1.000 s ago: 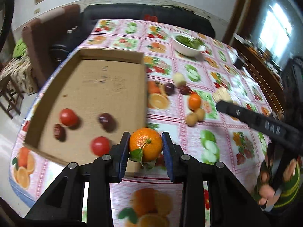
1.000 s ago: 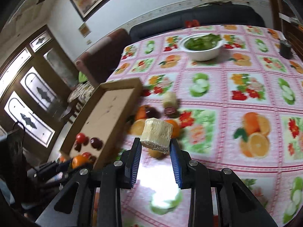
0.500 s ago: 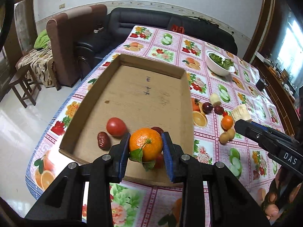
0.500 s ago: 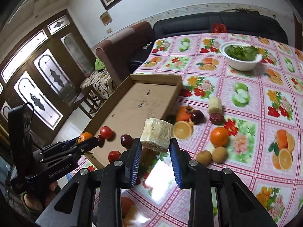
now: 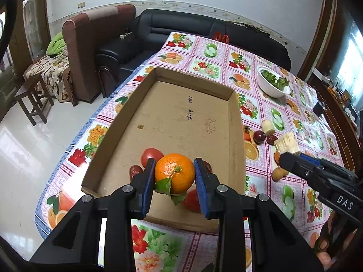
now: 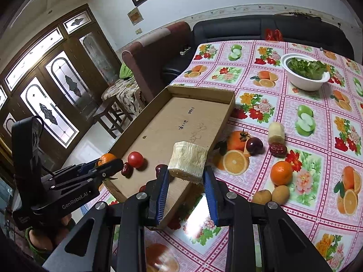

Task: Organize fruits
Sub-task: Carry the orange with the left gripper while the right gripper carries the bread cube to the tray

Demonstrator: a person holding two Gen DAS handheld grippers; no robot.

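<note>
My left gripper (image 5: 174, 176) is shut on an orange mandarin with leaves (image 5: 174, 173) and holds it above the near end of the shallow cardboard box (image 5: 179, 117). The box holds a red tomato (image 5: 150, 156), a dark date (image 5: 135, 171) and other small red fruits partly hidden behind the gripper. My right gripper (image 6: 186, 181) is shut on a pale sugarcane chunk (image 6: 187, 159) above the box's near right corner (image 6: 181, 195). Loose fruits lie on the tablecloth right of the box: a mandarin (image 6: 281, 173), a persimmon (image 6: 238, 137), a dark plum (image 6: 254, 145), a date (image 6: 278, 149), two longans (image 6: 271, 195) and another sugarcane piece (image 6: 276, 131).
A white bowl of greens (image 6: 305, 73) stands at the far right of the table. A brown armchair (image 5: 90, 45), a black sofa (image 5: 204, 34) and a wooden stool (image 5: 31, 97) stand beyond the table's left and far edges.
Both grippers have moved left over the box with their loads: the mandarin now hangs over the box's near end, the sugarcane chunk over its near right corner.
</note>
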